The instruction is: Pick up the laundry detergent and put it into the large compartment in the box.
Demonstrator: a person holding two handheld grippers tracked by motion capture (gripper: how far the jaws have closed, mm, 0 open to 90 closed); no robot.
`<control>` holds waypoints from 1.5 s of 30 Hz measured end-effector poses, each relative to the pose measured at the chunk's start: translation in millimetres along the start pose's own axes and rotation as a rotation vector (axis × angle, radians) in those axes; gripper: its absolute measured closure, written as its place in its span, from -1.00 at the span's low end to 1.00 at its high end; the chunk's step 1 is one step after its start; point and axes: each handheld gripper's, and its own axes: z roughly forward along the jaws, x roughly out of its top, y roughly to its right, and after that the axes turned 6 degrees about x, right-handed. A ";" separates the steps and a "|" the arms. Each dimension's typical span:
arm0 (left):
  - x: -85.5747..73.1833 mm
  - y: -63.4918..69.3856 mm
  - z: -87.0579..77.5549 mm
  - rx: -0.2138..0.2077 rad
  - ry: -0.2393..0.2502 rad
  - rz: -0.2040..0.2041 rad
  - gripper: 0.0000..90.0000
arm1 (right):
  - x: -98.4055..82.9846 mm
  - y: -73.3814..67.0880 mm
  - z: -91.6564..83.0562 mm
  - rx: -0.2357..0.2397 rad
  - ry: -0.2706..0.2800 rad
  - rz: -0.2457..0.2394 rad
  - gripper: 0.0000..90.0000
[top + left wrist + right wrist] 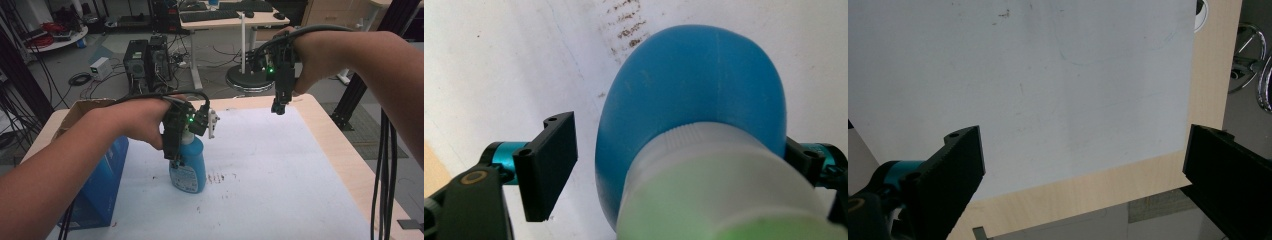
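A blue spray bottle (189,172) with a white trigger head (213,122) stands upright on the white sheet (280,165), left of the middle. My left gripper (176,159) comes down over it from the left, jaws on either side of the neck. In the left gripper view the bottle (694,85) sits between the jaws. The left pad (549,165) stands a gap away from it, and the other jaw is mostly hidden behind the bottle. My left gripper (676,135) is open. My right gripper (278,107) hangs above the table's far edge, and its jaws (1083,132) are wide open with nothing between them.
Dark reddish stains (217,177) mark the sheet just right of the bottle. A blue box (107,185) stands at the left, with an open cardboard box (82,107) behind it. The wooden table edge (330,130) runs along the right; beyond the table are desks and cables.
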 end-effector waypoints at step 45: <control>1.2 19.3 -28.7 0.010 -0.012 -0.031 -0.17 | 8.4 -2.1 3.7 -0.005 -0.008 -0.020 -0.95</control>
